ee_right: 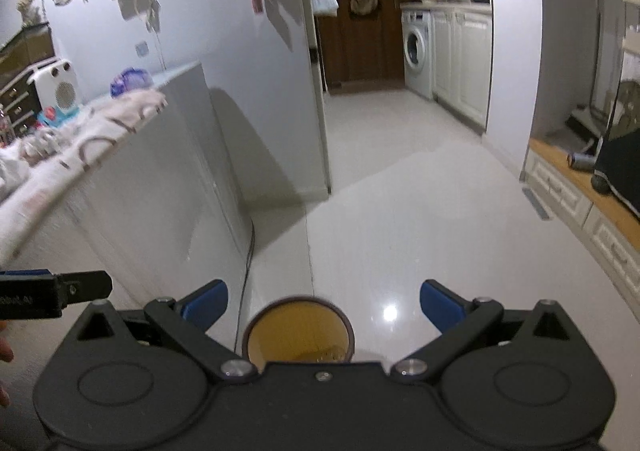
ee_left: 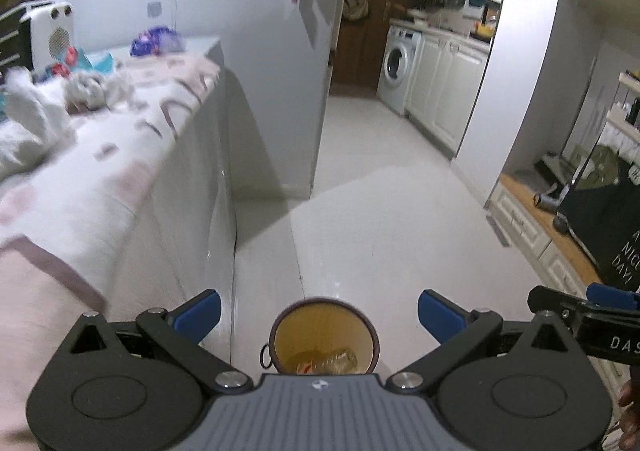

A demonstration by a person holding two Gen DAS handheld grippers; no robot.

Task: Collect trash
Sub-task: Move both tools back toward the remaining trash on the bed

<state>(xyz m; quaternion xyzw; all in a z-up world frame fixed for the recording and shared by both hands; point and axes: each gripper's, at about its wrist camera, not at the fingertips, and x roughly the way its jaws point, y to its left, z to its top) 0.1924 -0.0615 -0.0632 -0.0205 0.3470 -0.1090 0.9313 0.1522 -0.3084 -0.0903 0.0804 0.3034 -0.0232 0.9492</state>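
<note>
Left wrist view: the left gripper (ee_left: pixel 319 315) hangs over a pale tiled floor (ee_left: pixel 400 211) with its blue-padded fingers (ee_left: pixel 200 313) spread wide and nothing between them. Directly below, in the gap between the two fingers and partly hidden by the gripper body, stands a round bin (ee_left: pixel 324 337) with a dark rim and a yellowish inside. A crumpled clear plastic bottle (ee_left: pixel 330 361) with a bit of red on it lies at the bin's bottom. The bin sits on the floor, apart from both fingers. To the left runs a grey counter (ee_left: pixel 192 179) draped in a pinkish patterned cloth (ee_left: pixel 120 155), with white crumpled material (ee_left: pixel 28 123) and other blurred clutter on it. At the right edge the tip of the right gripper (ee_left: pixel 584 305) shows, and a hand (ee_left: pixel 630 411) below it. A washing machine (ee_left: pixel 400 63) stands in the kitchen beyond.

Right wrist view: the right gripper (ee_right: pixel 324 305) is likewise released, fingers (ee_right: pixel 440 305) wide apart and empty. The same bin (ee_right: pixel 298 333) sits centred between them, below on the floor (ee_right: pixel 420 211), its near part covered by the gripper body; something faint lies inside but is too hidden to tell. The left gripper's tip (ee_right: pixel 56 293) enters from the left edge, beside the counter (ee_right: pixel 160 171).
</note>
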